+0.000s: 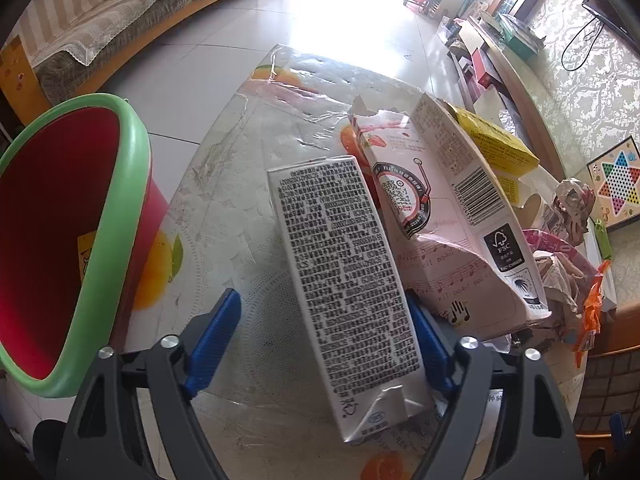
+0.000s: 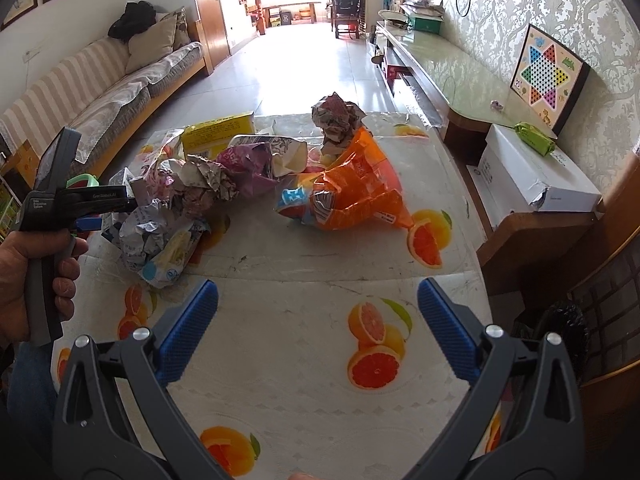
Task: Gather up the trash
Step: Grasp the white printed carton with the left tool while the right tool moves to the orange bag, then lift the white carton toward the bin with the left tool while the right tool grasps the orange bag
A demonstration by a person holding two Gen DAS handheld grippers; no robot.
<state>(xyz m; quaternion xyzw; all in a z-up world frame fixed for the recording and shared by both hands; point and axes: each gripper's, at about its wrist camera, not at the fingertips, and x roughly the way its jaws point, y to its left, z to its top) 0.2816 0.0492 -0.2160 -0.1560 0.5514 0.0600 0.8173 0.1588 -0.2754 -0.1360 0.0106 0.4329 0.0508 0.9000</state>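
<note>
In the left wrist view my left gripper (image 1: 324,340) is open around a white drink carton (image 1: 344,280) with black print that lies on the table; the carton leans toward the right pad and a gap shows at the left pad. A torn pink carton (image 1: 448,216) and a yellow box (image 1: 496,140) lie beyond it. A red bin with a green rim (image 1: 72,240) stands at the left. My right gripper (image 2: 318,328) is open and empty above the tablecloth (image 2: 312,256). Ahead of it lie an orange wrapper (image 2: 352,188) and crumpled paper (image 2: 200,188).
A sofa (image 2: 100,88) runs along the left wall. A long wooden sideboard (image 2: 440,76) with a white box (image 2: 528,176) and a game board (image 2: 548,80) runs along the right. The left gripper's body (image 2: 52,208) and the hand holding it show at the right wrist view's left edge.
</note>
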